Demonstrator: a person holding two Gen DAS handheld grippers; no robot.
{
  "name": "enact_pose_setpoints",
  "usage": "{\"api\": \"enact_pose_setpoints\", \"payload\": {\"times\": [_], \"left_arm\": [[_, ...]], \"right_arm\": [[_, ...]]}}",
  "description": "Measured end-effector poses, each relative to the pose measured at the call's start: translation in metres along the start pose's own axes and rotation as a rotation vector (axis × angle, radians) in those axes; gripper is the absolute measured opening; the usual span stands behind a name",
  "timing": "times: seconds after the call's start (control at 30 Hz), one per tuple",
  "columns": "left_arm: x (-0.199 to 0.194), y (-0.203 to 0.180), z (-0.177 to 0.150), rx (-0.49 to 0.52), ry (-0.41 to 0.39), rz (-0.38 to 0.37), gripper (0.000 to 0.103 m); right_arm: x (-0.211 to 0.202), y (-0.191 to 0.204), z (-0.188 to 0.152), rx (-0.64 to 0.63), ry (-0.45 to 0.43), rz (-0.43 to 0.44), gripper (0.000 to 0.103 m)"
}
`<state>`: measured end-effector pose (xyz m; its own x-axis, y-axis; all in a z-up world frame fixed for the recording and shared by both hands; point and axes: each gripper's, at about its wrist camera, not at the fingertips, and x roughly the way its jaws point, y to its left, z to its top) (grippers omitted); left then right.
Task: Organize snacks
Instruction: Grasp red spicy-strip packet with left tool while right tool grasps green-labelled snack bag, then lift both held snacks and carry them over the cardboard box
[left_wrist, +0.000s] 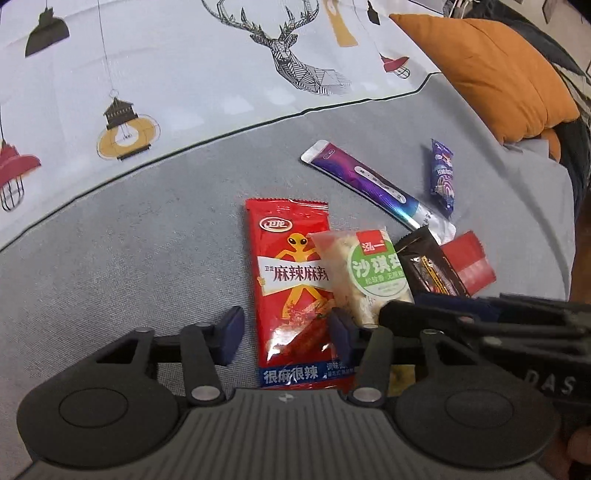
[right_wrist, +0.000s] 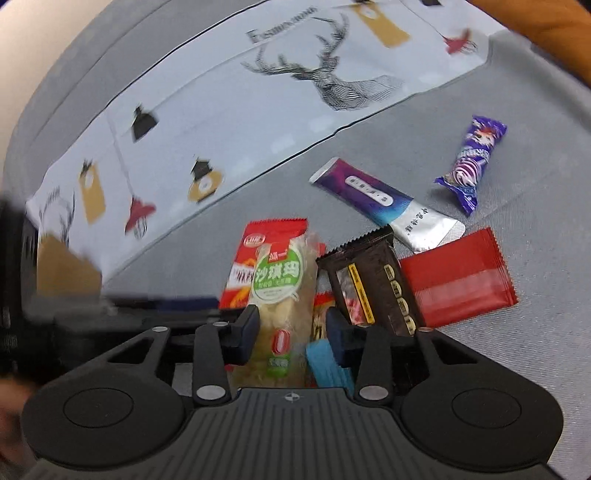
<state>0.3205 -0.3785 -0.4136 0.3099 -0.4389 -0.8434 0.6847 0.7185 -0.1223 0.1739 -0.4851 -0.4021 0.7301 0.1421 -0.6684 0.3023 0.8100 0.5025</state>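
Grey sofa seat (left_wrist: 129, 240), red spicy-strip packet (left_wrist: 291, 280) overlapped by sachima packet (left_wrist: 373, 273)

Glossy plastic red snack packet (left_wrist: 291, 291) and foil-shiny purple sachet (left_wrist: 373, 186) lie on matt grey woven cloth (left_wrist: 147, 240).

Left gripper (right_wrist: 110, 314) blurred; blue packet (right_wrist: 327, 363) half hidden.

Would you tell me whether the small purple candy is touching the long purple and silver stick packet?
Apart. In the right wrist view, bare grey fabric plainly separates the small purple candy from the long purple and silver stick packet.
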Motion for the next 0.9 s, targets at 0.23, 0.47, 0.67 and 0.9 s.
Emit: {"api": "enact_pose_setpoints", "payload": {"times": [0.23, 0.47, 0.67, 0.9], "left_arm": [[-0.027, 0.037, -0.011, -0.128, 0.017, 0.029, 0.009], [-0.037, 0.042, -0.012, -0.178, 0.040, -0.026, 0.041], [-0.009, 0.003, -0.003, -0.001, 0.004, 0.061, 0.062], [-0.019, 0.033, -0.008, -0.081, 0.010, 0.115, 0.053]], "right_arm": [[0.013, 0.027, -0.007, -0.104, 0.008, -0.017, 0.048], [-0.002, 0.013, -0.007, -0.092, -0.051, -0.065, 0.015], [-0.007, -0.007, -0.004, -0.006, -0.052, -0.048, 0.019], [0.008, 0.014, 0.000, -0.079, 0.008, 0.039, 0.062]]}}
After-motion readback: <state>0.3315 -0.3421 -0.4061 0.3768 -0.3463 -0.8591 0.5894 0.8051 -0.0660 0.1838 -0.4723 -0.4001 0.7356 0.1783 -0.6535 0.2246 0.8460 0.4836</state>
